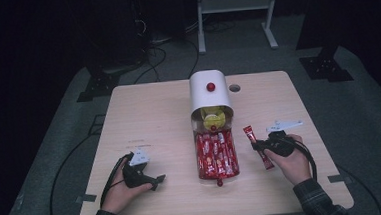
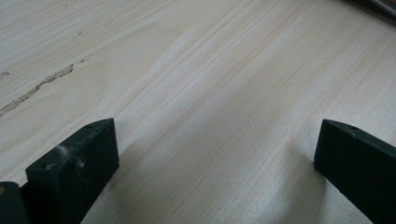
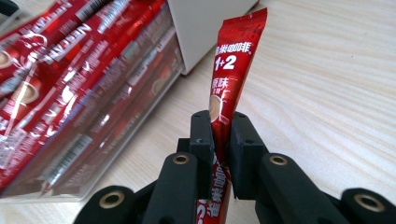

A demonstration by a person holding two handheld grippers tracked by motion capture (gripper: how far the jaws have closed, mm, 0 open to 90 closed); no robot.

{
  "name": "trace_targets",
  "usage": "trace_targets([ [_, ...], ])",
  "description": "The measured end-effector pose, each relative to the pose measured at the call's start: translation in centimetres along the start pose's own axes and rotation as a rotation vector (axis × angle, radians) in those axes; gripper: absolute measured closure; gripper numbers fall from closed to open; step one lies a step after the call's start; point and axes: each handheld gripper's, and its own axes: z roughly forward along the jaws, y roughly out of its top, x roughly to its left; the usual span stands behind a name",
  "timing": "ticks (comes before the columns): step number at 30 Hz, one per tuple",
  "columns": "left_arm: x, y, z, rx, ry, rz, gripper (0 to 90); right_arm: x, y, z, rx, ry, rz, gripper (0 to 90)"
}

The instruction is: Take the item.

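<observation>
The right gripper (image 3: 219, 135) pinches a single red coffee stick (image 3: 233, 70) about its middle, to the right of the clear tray (image 1: 235, 172) of like sticks drawn out of the white dispenser (image 1: 209, 94). By my reading the step in hand is carrying that one stick aside, and the next move calls for lowering it flat onto bare counter (image 1: 149, 115) before letting go. In the high view its long axis runs from near the person away across the counter, tilted slightly leftward; the left gripper (image 2: 215, 154) rests spread wide, with nothing between its jaws.
</observation>
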Motion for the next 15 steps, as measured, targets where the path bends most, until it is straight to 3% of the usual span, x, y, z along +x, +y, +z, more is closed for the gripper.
trace_targets([
  [15, 0.0, 0.0, 0.0, 0.000, 0.000, 0.001, 0.0, -0.6, -1.0, 1.8, 0.061, -0.003, 0.026, 80.3],
])
